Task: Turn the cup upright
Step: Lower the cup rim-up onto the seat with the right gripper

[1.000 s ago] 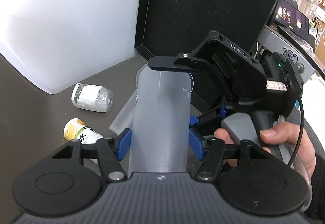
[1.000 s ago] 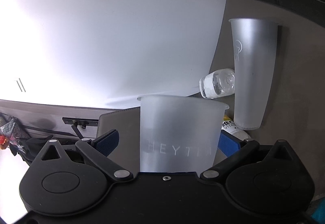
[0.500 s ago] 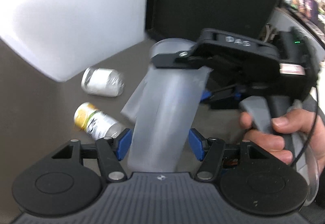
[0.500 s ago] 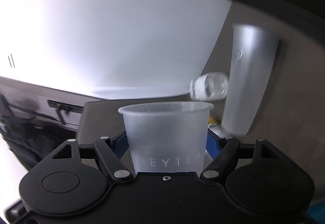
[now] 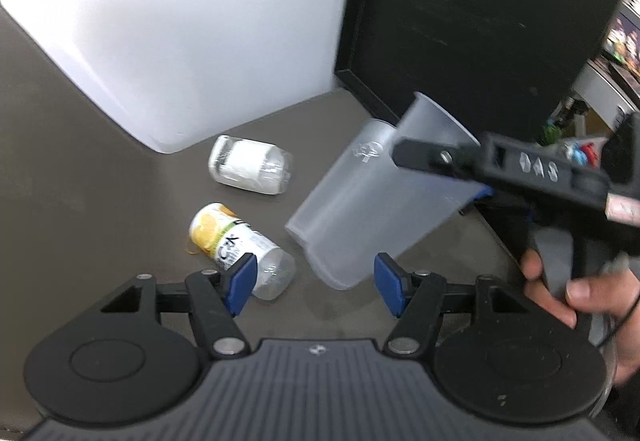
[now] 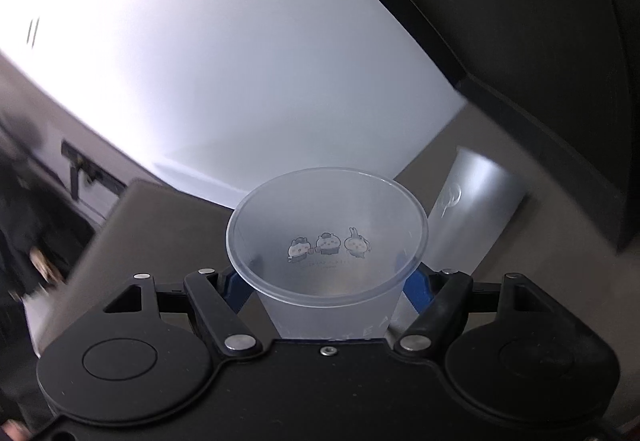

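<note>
Cup handed over, mid-flip.
Left fingers (image 5: 316,283) now spread empty; right fingers (image 6: 328,291) clamp the cup (image 6: 326,237), turned mouth-up since a second ago.

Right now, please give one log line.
left gripper: open | right gripper: shut on cup | second cup: on table

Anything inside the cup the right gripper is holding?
The cup looks empty: only printed cartoon figures show through its wall. The right gripper covers its base, so the very bottom is hidden.
</note>
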`<move>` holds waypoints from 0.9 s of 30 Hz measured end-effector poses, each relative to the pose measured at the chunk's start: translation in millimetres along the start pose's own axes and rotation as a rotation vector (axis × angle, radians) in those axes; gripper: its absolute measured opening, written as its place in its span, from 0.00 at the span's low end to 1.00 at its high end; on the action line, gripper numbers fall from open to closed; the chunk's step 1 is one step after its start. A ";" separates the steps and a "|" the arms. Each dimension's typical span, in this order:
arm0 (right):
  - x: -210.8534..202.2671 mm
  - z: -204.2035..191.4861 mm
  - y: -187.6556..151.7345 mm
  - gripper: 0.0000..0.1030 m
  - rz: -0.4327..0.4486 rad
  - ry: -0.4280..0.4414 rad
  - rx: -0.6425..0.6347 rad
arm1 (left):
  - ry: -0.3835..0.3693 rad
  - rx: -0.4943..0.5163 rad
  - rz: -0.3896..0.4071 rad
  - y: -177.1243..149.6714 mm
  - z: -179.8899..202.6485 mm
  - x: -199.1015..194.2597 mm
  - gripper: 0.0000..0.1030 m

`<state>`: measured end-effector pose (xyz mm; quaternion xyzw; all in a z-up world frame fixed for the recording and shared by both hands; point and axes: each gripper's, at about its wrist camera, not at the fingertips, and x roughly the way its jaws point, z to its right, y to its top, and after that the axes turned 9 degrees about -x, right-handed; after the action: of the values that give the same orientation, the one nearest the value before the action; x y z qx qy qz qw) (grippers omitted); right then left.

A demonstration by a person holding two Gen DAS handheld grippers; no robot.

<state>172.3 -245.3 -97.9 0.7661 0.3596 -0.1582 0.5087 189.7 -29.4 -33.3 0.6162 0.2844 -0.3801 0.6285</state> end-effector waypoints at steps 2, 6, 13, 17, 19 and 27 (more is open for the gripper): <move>0.8 -6.6 -1.9 0.71 -0.008 -0.027 -0.054 | 0.008 -0.038 0.003 2.8 -5.9 -0.5 0.62; 5.6 -21.2 -6.2 0.71 -0.029 -0.093 -0.176 | 0.009 -0.122 0.005 7.5 -16.5 -1.3 0.62; 11.8 -42.1 -17.8 0.71 -0.069 -0.157 -0.339 | -0.001 -0.213 0.038 10.8 -20.7 -4.6 0.62; 14.1 -47.8 -23.1 0.71 -0.093 -0.176 -0.392 | -0.004 -0.258 0.041 12.5 -21.5 -2.3 0.62; 14.9 -48.4 -25.4 0.71 -0.106 -0.181 -0.407 | -0.006 -0.273 0.043 13.3 -22.3 -0.6 0.62; 24.6 -57.4 -34.3 0.71 -0.153 -0.199 -0.482 | -0.031 -0.339 0.027 11.8 -23.6 9.5 0.62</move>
<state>157.9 -176.8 -110.9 0.5742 0.3921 -0.1808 0.6956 207.3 -7.8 -36.4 0.4992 0.3262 -0.3277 0.7328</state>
